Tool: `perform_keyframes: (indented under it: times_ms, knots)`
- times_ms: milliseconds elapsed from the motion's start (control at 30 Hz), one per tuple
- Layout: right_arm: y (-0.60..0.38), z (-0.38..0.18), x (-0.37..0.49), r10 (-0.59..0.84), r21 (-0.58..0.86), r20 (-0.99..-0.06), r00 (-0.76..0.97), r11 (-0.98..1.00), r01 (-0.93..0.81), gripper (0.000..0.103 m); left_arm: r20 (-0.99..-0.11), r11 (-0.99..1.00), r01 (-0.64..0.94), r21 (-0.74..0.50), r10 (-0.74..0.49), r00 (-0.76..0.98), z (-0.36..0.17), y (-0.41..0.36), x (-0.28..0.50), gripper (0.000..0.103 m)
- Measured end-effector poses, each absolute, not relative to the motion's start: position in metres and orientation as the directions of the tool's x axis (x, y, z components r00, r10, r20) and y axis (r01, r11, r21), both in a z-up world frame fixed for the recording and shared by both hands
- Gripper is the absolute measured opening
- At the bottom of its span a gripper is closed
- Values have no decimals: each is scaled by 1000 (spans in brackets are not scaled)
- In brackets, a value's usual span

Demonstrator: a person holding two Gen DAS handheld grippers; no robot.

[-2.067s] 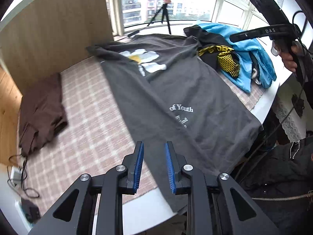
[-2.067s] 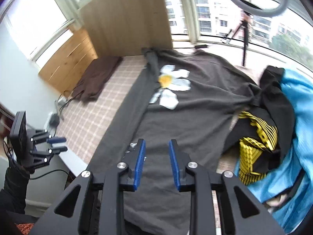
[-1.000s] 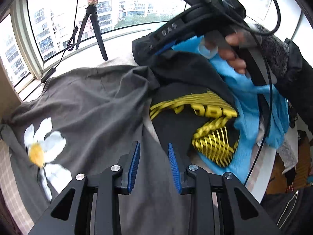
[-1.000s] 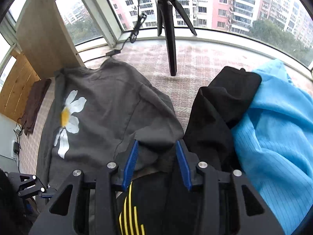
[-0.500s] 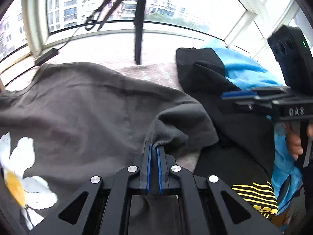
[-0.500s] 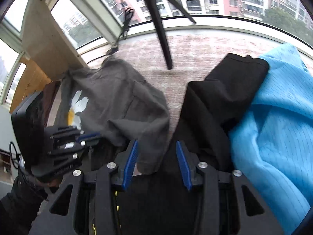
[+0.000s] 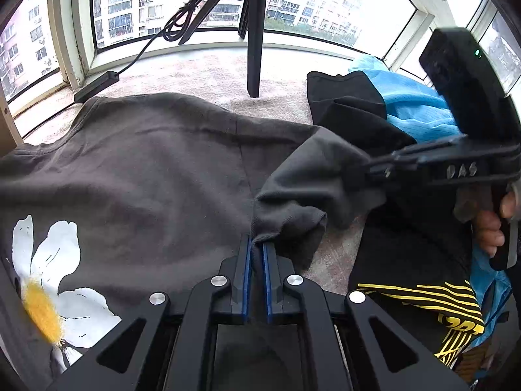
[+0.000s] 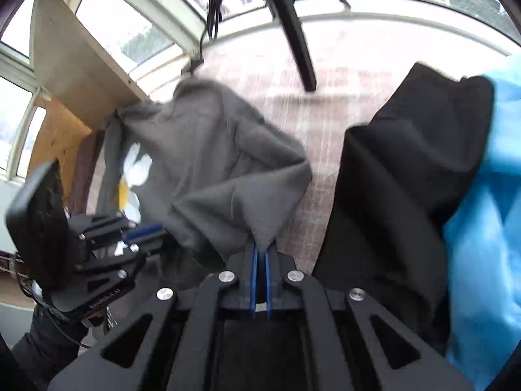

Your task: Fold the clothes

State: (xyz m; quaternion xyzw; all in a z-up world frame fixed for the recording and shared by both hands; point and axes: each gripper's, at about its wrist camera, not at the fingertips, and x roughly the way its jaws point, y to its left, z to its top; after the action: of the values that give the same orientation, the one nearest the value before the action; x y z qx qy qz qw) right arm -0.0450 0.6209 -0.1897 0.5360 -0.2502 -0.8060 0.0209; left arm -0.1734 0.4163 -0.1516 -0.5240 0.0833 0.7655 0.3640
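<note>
A dark grey T-shirt (image 7: 146, 176) with a white and yellow daisy print (image 7: 49, 280) lies spread over the table. Its right sleeve (image 7: 306, 192) is lifted off the surface. My left gripper (image 7: 256, 244) is shut on the sleeve's lower hem. My right gripper (image 7: 364, 171) comes in from the right and pinches the sleeve's far edge. In the right wrist view the right gripper (image 8: 260, 251) is shut on the grey sleeve (image 8: 228, 176), and the left gripper (image 8: 143, 228) holds the cloth at the lower left.
A pile of clothes lies to the right: a black garment (image 7: 351, 114), a blue one (image 7: 413, 110) and a black-and-yellow one (image 7: 433, 296). A tripod leg (image 7: 252, 45) and a cable (image 7: 156, 42) stand at the window. A wooden panel (image 8: 75, 65) is at the left.
Both grippers moved from the table's near edge to the shirt's right sleeve. The left gripper shut on it half a second ago; the right gripper has now shut on it and the sleeve is lifted.
</note>
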Motion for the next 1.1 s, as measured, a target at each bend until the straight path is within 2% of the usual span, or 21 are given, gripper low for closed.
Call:
perform_keyframes:
  times_ms: [33, 67, 100, 133, 167, 200, 367, 433, 500, 567, 633, 667, 700, 733, 800, 900, 967, 1000, 1033, 1067, 1100]
  knots:
    - [624, -174, -42, -235, 383, -850, -472, -890, -247, 4, -861, -715, -652, -251, 473, -188, -148, 416, -172, 11]
    - [627, -159, -39, -164, 338, -840, -517, -904, -261, 5, -853, -705, -662, -254, 486, -191, -143, 414, -169, 26]
    - [629, -144, -36, -93, 292, -824, -559, -915, -278, 16, -848, -700, -670, -246, 490, -201, -138, 414, -165, 37]
    - [632, -129, -33, -22, 247, -801, -598, -922, -298, 46, -845, -695, -678, -237, 492, -210, -134, 414, -162, 38]
    - [633, -128, -34, 11, 210, -813, -582, -927, -311, 61, -844, -692, -688, -221, 489, -220, -130, 415, -158, 37]
    - [633, -128, -35, 43, 172, -825, -563, -931, -323, 67, -843, -688, -696, -205, 485, -232, -126, 417, -154, 37]
    - [644, -146, -29, -43, 257, -837, -545, -911, -323, 67, -799, -623, -773, -121, 523, -296, -106, 434, -123, 36]
    - [647, -154, -29, -72, 283, -845, -530, -901, -328, 59, -797, -540, -837, -85, 541, -268, -105, 455, -110, 36]
    - [651, -162, -28, -102, 309, -851, -515, -890, -335, 59, -809, -486, -874, 3, 513, -288, -112, 481, -100, 38]
    - [654, -171, -28, -131, 335, -856, -500, -878, -342, 59, -834, -460, -887, 35, 476, -280, -128, 501, -99, 39]
    - [659, -178, -30, -117, 316, -871, -478, -877, -363, 56, -863, -480, -877, 9, 440, -250, -147, 511, -111, 29]
    - [660, -182, -32, -112, 304, -879, -464, -881, -363, 50, -875, -492, -871, -9, 426, -231, -155, 515, -118, 10]
    - [659, -186, -34, -104, 285, -890, -443, -886, -365, 30, -878, -510, -858, -66, 437, -192, -159, 512, -127, 5]
    - [660, -189, -36, -104, 277, -898, -427, -888, -367, 18, -878, -526, -841, -123, 453, -155, -162, 509, -135, 5]
    - [661, -190, -38, -116, 288, -897, -426, -886, -364, 9, -852, -539, -806, -243, 517, -89, -153, 496, -146, 4]
    - [662, -172, -42, -120, 323, -862, -493, -879, -350, 9, -764, -505, -748, -431, 645, 6, -127, 474, -157, 4]
    - [662, -159, -49, -87, 312, -841, -534, -884, -349, 10, -628, -420, -654, -629, 771, 108, -112, 456, -169, 4]
    - [661, -152, -52, -70, 307, -830, -554, -886, -348, 17, -567, -376, -597, -709, 807, 166, -112, 451, -175, 7]
    - [661, -145, -55, -54, 302, -818, -573, -888, -348, 38, -513, -337, -541, -771, 831, 213, -114, 447, -181, 9]
    - [663, -144, -52, -54, 304, -818, -572, -886, -351, 45, -543, -367, -534, -761, 811, 217, -119, 448, -184, 17]
    - [665, -144, -48, -54, 306, -819, -571, -883, -355, 46, -612, -437, -548, -713, 769, 183, -123, 448, -185, 24]
